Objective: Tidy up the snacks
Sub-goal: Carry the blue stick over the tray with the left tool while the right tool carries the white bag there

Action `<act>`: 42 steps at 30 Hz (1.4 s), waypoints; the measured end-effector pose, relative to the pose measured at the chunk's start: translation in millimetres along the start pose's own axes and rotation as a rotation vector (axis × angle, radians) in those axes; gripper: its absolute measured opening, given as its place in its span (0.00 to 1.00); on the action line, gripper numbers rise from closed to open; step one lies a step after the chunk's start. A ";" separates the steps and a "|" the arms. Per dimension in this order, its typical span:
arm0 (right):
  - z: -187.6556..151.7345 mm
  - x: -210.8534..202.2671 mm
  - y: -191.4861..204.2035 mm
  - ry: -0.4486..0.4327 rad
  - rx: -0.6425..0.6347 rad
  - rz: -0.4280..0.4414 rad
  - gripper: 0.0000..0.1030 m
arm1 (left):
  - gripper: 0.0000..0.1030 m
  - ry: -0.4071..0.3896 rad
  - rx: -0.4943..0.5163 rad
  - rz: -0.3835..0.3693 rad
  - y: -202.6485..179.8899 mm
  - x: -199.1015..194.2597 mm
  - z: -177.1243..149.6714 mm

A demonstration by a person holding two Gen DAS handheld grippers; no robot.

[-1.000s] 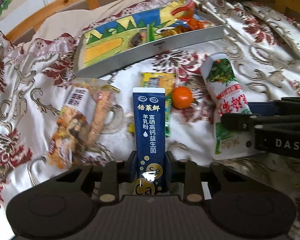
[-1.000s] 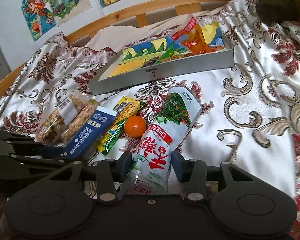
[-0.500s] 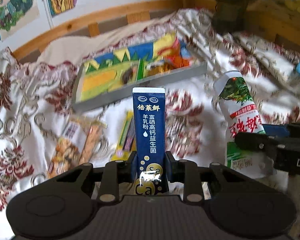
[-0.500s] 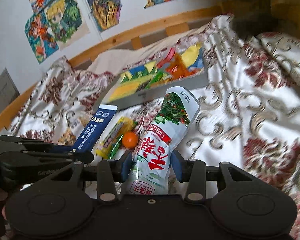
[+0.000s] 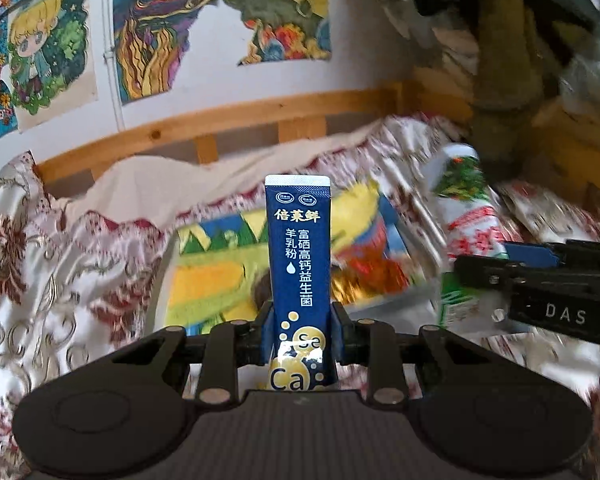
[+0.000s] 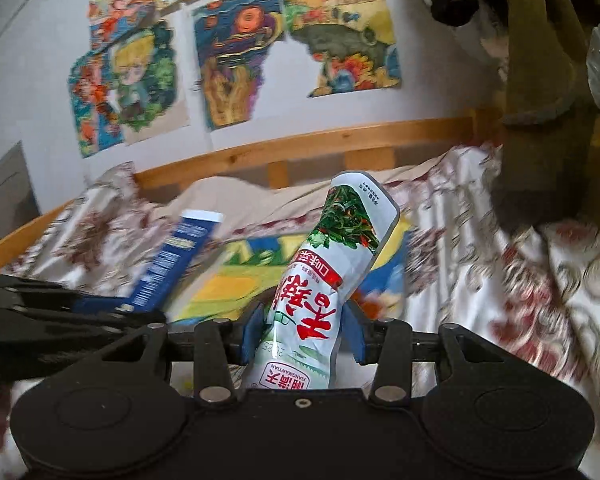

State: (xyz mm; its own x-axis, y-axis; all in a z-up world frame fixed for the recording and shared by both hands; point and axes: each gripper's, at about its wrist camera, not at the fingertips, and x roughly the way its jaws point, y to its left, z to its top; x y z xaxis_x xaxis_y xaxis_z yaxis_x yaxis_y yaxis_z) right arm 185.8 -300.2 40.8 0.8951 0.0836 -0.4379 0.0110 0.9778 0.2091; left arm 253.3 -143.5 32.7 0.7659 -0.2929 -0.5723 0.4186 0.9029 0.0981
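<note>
My left gripper (image 5: 300, 328) is shut on a dark blue milk-powder stick pack (image 5: 299, 256) and holds it upright above the bed. My right gripper (image 6: 302, 334) is shut on a white and green snack pouch (image 6: 332, 276) with red characters, also lifted. Each pack shows in the other view: the pouch (image 5: 466, 216) at the right, the blue pack (image 6: 172, 264) at the left. Behind both lies the colourful tray (image 5: 216, 276) with snacks in it, also in the right wrist view (image 6: 236, 280).
The bed has a floral white and red cover (image 5: 40, 264). A wooden bed rail (image 5: 236, 120) runs along the wall with drawings (image 5: 160, 28). Dark clothes and wooden furniture (image 6: 540, 80) stand at the right.
Both grippers have risen and moved toward the tray with their packs held. The other snacks on the bed have dropped out of view; the wall now fills the upper half.
</note>
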 end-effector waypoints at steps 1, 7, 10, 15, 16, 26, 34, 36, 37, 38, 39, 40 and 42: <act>3.9 8.5 -6.8 -0.005 -0.003 -0.024 0.44 | 0.30 -0.005 -0.012 0.006 0.4 8.1 5.0; 19.3 57.4 -54.1 -0.020 -0.016 -0.118 0.44 | 0.30 -0.020 -0.099 0.024 4.0 61.8 29.2; 17.1 79.5 -61.5 -0.019 -0.075 -0.120 0.44 | 0.30 -0.004 -0.110 0.013 3.9 88.8 32.0; 10.0 112.4 -58.0 -0.006 -0.158 -0.099 0.44 | 0.30 0.029 -0.134 0.011 3.0 129.5 30.6; 10.2 118.6 -55.8 -0.004 -0.172 -0.091 0.44 | 0.29 0.033 -0.138 0.017 3.6 136.3 29.9; 0.8 144.7 -43.1 0.021 -0.189 -0.034 0.47 | 0.29 0.063 -0.157 0.045 3.4 167.0 22.4; 1.9 147.6 -45.1 0.021 -0.157 -0.010 0.47 | 0.30 0.095 -0.170 0.047 4.7 173.6 24.4; 4.1 150.4 -45.9 0.020 -0.153 -0.002 0.48 | 0.30 0.107 -0.171 0.045 5.5 177.4 25.5; 5.3 151.9 -45.8 0.017 -0.151 -0.001 0.48 | 0.30 0.111 -0.170 0.046 5.6 178.8 25.8; 6.3 153.5 -46.1 0.012 -0.148 -0.001 0.48 | 0.30 0.114 -0.168 0.048 5.9 179.9 26.1; 7.7 155.8 -47.2 0.010 -0.137 0.002 0.48 | 0.30 0.115 -0.169 0.048 6.2 180.4 26.2; 9.2 157.7 -48.7 0.009 -0.126 0.007 0.49 | 0.30 0.118 -0.167 0.049 6.5 181.2 26.6; 10.6 160.4 -52.0 0.008 -0.106 0.012 0.49 | 0.30 0.125 -0.164 0.048 6.8 182.6 27.3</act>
State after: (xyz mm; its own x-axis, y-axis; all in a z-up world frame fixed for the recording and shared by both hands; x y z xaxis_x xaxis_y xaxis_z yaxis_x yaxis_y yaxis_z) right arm 333.6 -339.7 -31.0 0.8914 0.0966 -0.4427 -0.0474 0.9915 0.1210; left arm 409.4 -199.4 -48.9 0.7126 -0.2162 -0.6674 0.2900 0.9570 -0.0004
